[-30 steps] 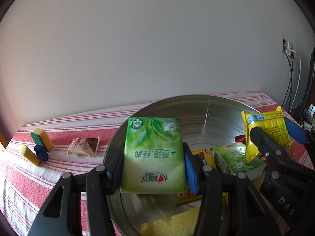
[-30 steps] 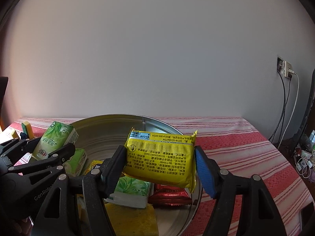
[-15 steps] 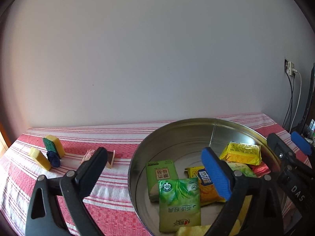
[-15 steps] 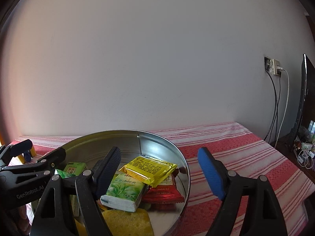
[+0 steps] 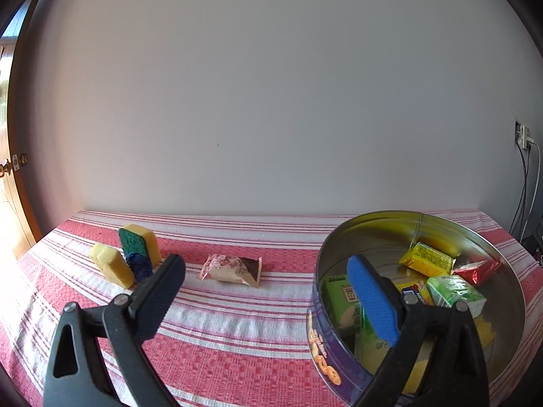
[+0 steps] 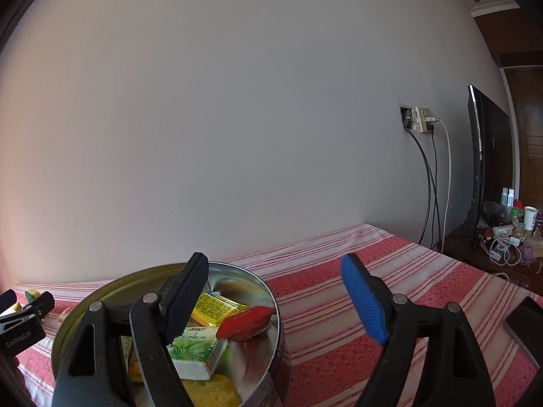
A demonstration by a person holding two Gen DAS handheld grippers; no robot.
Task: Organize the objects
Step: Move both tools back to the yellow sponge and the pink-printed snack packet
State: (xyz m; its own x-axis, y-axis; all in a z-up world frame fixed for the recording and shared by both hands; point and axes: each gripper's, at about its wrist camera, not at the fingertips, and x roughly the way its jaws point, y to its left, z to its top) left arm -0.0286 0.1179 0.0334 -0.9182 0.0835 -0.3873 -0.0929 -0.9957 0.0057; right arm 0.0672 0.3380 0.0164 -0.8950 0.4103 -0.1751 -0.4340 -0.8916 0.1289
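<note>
Both tools wide, empty: left tool (image 5: 268, 291) by tin (image 5: 505, 257); right tool (image 6: 275, 291) above cloth (image 6: 339, 322).

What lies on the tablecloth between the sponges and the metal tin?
In the left wrist view, one pink-and-brown snack packet lies between the sponges and the metal tin; otherwise bare striped tablecloth.

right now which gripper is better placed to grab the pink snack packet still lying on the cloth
Left. The left gripper is open and faces the pink snack packet directly. The right gripper is open too but points past the tin, away from it.
</note>
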